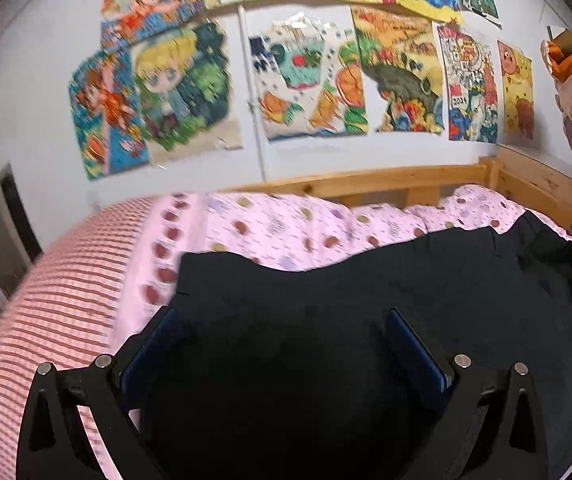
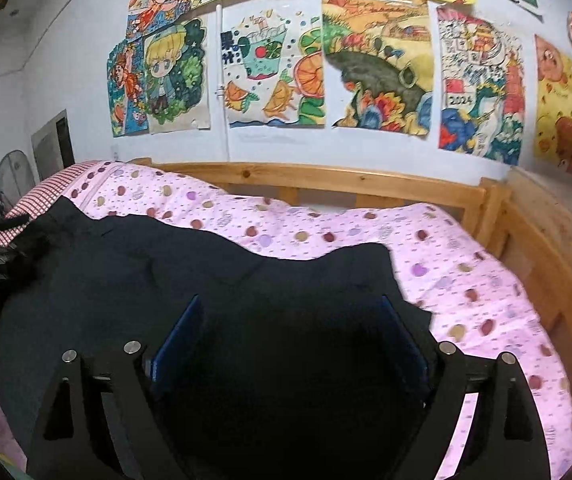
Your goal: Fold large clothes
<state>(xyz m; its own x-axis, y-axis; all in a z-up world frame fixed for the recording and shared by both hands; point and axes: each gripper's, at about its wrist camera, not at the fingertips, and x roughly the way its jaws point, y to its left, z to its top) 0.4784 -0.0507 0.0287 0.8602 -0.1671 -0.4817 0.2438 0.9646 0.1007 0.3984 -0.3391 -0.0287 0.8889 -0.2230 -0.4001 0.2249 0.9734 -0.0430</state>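
A dark garment [image 1: 366, 292] is spread on a pink dotted quilt [image 2: 326, 224] over a bed with a wooden frame [image 2: 326, 178]; drawings [image 2: 270, 68] are taped to the wall behind. The garment is judged to be soft and limp, light to moderate in weight, and not fragile. It should drape and sag when lifted, so two holds set well apart are needed to keep an edge straight. Its far edge lies wavy against the quilt, which points to thin, pliant cloth that is easily creased. Corners or the hem are judged the best places to be gripped, since a pinch in the middle would only bunch the cloth.

The left gripper [image 1: 282, 320] is seen with its jaws apart above the garment's left part, near the left edge, where a striped sheet [image 1: 58, 264] shows beside it. The right gripper [image 2: 290, 312] is likewise held apart, over the garment's right part, close to the right edge. Nothing is clamped in either. The cloth between and below the fingers is very dark, so whether the tips brush it cannot be told with certainty; they seem to be just clear of it.
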